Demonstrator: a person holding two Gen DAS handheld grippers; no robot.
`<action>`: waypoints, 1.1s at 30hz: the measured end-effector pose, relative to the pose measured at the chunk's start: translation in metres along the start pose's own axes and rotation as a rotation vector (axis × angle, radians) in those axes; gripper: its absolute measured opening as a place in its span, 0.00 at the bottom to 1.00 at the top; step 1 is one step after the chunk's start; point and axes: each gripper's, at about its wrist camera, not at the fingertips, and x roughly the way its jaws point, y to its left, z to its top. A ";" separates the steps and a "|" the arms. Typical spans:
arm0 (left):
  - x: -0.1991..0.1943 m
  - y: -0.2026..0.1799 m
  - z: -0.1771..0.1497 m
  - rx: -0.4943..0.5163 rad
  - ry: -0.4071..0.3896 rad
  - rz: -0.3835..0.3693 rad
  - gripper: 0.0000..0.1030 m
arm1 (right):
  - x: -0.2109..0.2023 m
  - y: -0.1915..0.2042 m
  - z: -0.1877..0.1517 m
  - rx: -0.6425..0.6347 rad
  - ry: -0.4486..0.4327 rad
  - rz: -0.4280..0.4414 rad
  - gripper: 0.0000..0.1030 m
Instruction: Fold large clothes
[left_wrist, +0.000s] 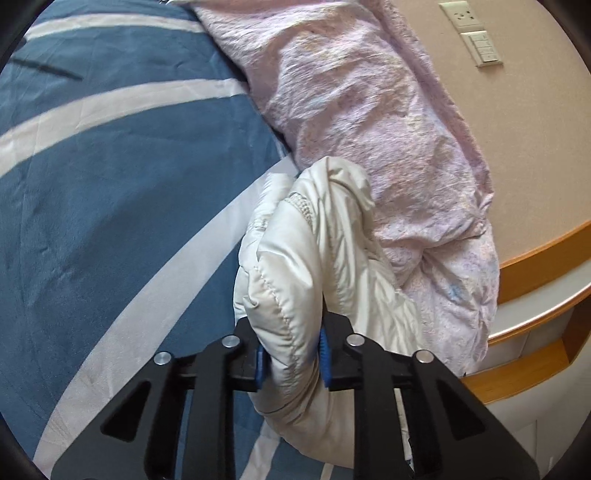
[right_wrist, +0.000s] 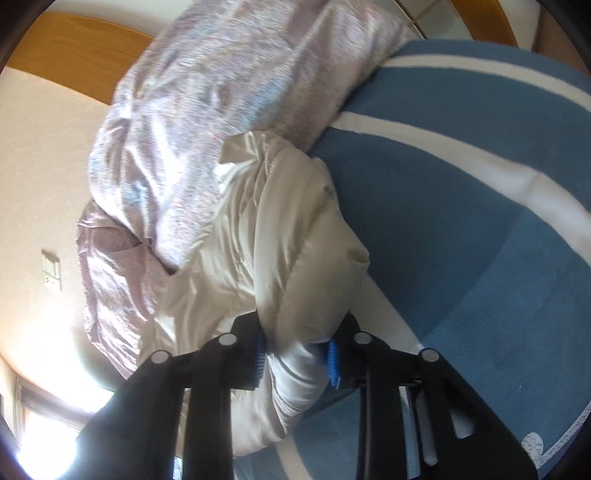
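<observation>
Cream quilted jacket (left_wrist: 314, 266) hangs bunched between both grippers above the blue striped bed (left_wrist: 110, 221), beside the pink duvet (left_wrist: 369, 110); left gripper (left_wrist: 291, 358) and right gripper (right_wrist: 295, 354) jaws each clamp a padded fold, its length running ahead.

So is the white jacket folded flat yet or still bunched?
Bunched: the white jacket hangs crumpled from both the left gripper and right gripper.
</observation>
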 end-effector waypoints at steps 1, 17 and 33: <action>-0.002 -0.003 0.001 0.007 -0.005 -0.009 0.17 | -0.004 0.004 0.001 -0.010 -0.006 0.013 0.23; -0.116 0.020 0.011 0.027 -0.107 -0.069 0.15 | -0.064 0.049 -0.060 -0.236 0.088 0.133 0.22; -0.168 0.077 -0.006 -0.010 -0.129 0.000 0.18 | -0.086 0.034 -0.120 -0.342 0.174 0.045 0.31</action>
